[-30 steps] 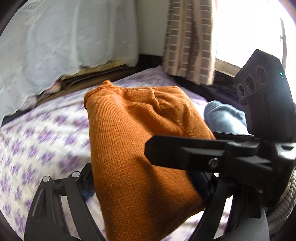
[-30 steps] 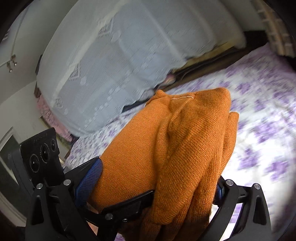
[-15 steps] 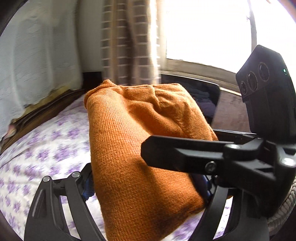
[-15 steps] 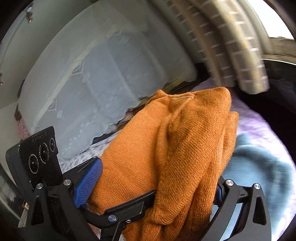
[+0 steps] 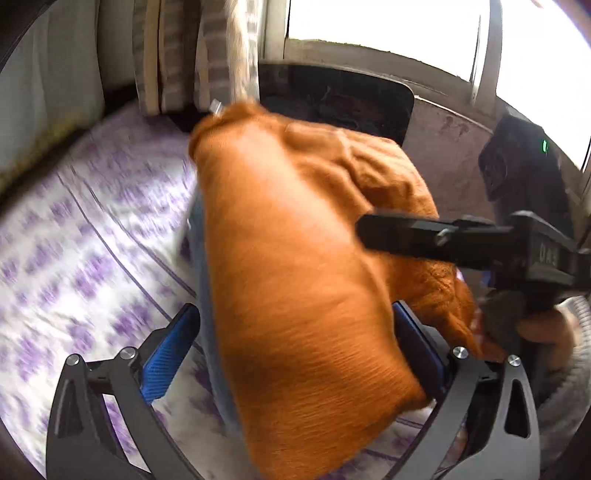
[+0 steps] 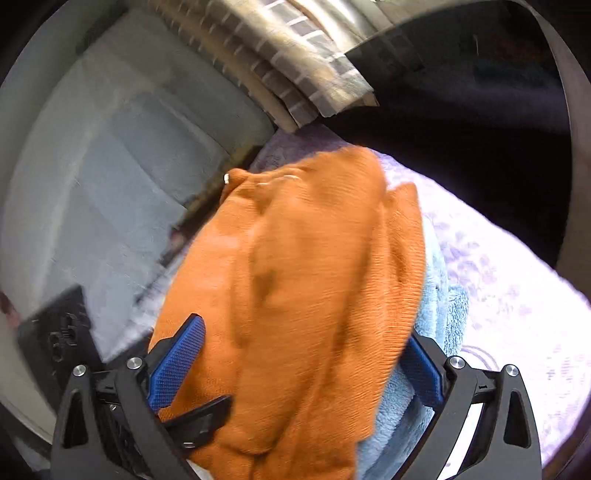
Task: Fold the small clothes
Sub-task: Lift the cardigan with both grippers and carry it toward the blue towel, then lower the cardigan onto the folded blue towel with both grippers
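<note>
The folded orange sweater (image 5: 295, 266) fills the centre of both wrist views, a thick knit bundle with its collar end toward 12 o'clock, lying over a pale blue fleece item (image 6: 439, 314) whose edge shows at 3 to 5 o'clock of it in the right wrist view. Whether the bundle rests fully on the fleece or is partly carried cannot be told; both views are motion-blurred. Left gripper (image 5: 291, 350): jaws opening, sweater between them, the blue pad at 8 o'clock standing clear of the knit, so the grip reads as released. Right gripper (image 6: 295, 365): sweater between its blue pads, which lie close against the cloth on both sides; whether they press it or have let go cannot be told. Judged step: folding is done and the sweater is being set down on a stack. The next move likely calls for both grippers to back out toward 6 o'clock, low and straight, without dragging the folds open. Surface: a bed under a white sheet with purple flowers (image 5: 74, 258). Beyond, a checked curtain (image 6: 295, 59) hangs at 12 o'clock, a bright window (image 5: 388, 33) at 1 o'clock, and a dark panel (image 5: 332, 99) stands below the sill.
</note>
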Demonstrator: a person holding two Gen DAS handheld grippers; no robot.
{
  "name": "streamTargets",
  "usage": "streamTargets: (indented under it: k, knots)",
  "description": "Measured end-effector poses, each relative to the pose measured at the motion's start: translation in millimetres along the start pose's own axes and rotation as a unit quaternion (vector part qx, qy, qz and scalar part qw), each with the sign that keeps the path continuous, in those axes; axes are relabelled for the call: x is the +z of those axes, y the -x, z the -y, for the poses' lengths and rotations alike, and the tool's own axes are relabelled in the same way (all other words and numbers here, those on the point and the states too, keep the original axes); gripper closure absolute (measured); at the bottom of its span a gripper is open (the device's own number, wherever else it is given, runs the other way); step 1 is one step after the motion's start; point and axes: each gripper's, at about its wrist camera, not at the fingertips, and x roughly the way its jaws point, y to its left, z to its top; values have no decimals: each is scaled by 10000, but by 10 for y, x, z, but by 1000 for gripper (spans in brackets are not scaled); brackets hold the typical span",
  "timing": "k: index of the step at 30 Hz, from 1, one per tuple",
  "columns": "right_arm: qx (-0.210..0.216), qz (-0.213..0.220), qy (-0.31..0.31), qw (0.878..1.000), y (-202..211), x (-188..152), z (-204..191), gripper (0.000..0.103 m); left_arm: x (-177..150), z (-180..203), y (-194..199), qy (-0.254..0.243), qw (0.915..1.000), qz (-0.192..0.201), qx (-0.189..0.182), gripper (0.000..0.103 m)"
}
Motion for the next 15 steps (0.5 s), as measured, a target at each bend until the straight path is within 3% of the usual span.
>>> streamTargets:
  k: [4, 9, 12, 15]
  knots:
    - [-8, 57, 27, 10000, 37, 38, -60, 4, 2, -25, 171, 95, 9998, 129, 91, 4]
    - [-259, 660, 219, 9972, 389, 122, -231, 4, 17, -53, 547, -176, 9954, 708, 622, 4]
    - [-434, 865, 615, 9934, 524, 217, -436, 4, 121, -178, 538, 26, 9939, 681, 869, 4]
    - [-855, 700, 916, 9896, 380, 308, -508, 4, 142, -306, 373, 330, 9954, 424, 788, 4]
